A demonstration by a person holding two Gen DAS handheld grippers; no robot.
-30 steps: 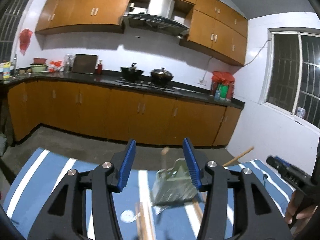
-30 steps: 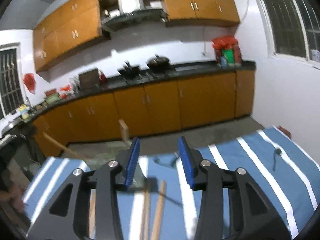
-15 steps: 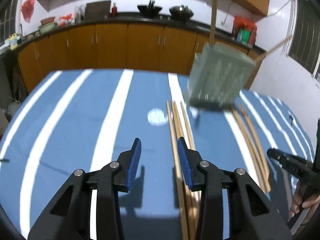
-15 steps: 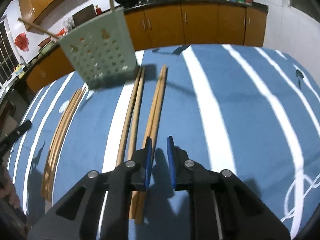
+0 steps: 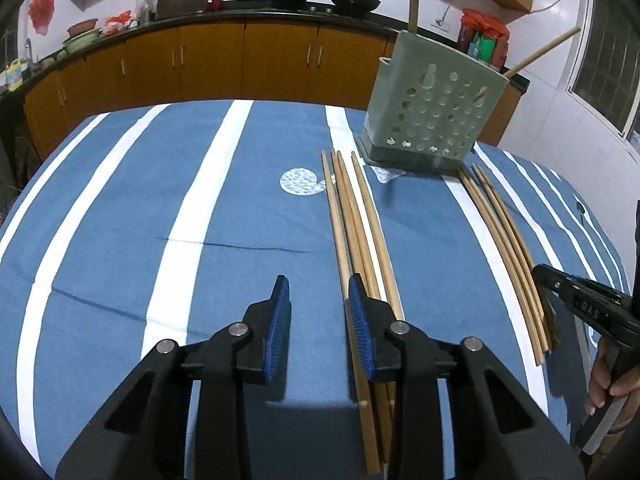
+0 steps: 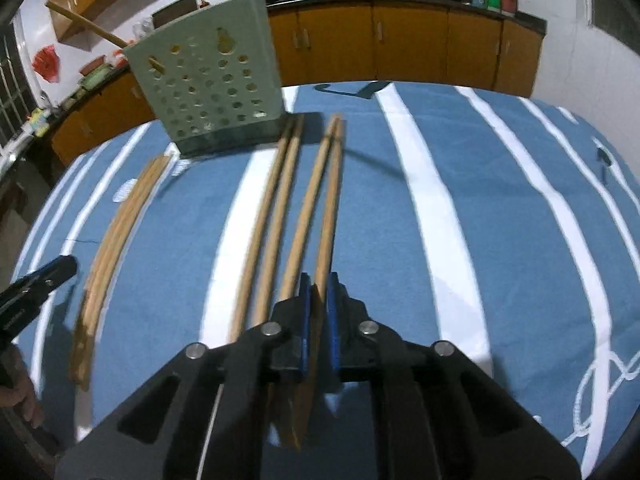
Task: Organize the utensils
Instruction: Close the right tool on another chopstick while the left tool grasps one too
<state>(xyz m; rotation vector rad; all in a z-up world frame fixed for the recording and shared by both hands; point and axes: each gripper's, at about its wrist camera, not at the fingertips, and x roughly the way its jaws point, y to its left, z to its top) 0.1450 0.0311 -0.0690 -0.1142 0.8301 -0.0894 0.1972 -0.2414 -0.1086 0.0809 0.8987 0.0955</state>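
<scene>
done: we count two chopsticks standing in the green perforated holder [image 6: 208,92] at 11 o'clock | left: three bundles on the table [image 5: 120,208] | right hand-held gripper [image 6: 318,280] clamped on one chopstick [image 6: 326,216] | left hand-held gripper [image 5: 318,292] closing, nothing between

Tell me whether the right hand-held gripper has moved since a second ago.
Yes. The right hand-held gripper has dropped from facing the cabinets down to the striped cloth, now shut on a chopstick.
</scene>
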